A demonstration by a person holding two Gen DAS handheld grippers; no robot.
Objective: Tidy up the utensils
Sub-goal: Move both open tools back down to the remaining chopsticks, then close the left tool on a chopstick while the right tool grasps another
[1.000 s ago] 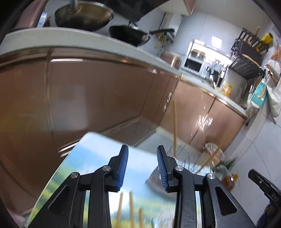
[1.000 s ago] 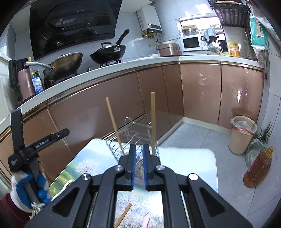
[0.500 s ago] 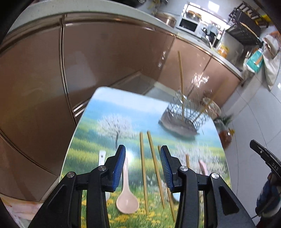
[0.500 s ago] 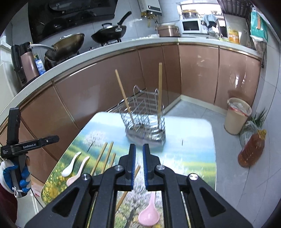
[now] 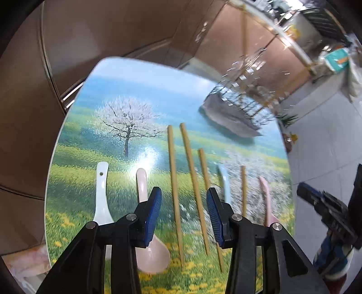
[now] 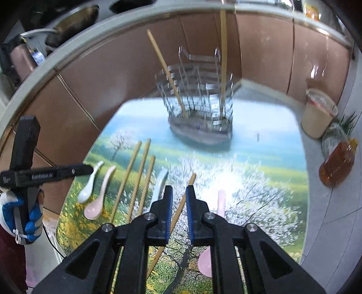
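This is a home kitchen: brown cabinets [image 6: 126, 74] under a counter with a wok [image 6: 74, 21], beyond the jaws.

Behind the printed tabletop runs a row of brown glossy cabinet doors [image 6: 108, 74] under a pale worktop edge [image 6: 67, 43]. On that worktop, at the far left, stand a wok [image 6: 74, 21] and a brownish kettle [image 6: 21, 60]. On the grey tiled floor [image 6: 334, 217] at the right stands a beige waste bin [image 6: 317, 117] with a plastic liner. Near it lie some green leaves [image 6: 348, 122], and an amber bottle of oil [image 6: 338, 164] stands just beside them.
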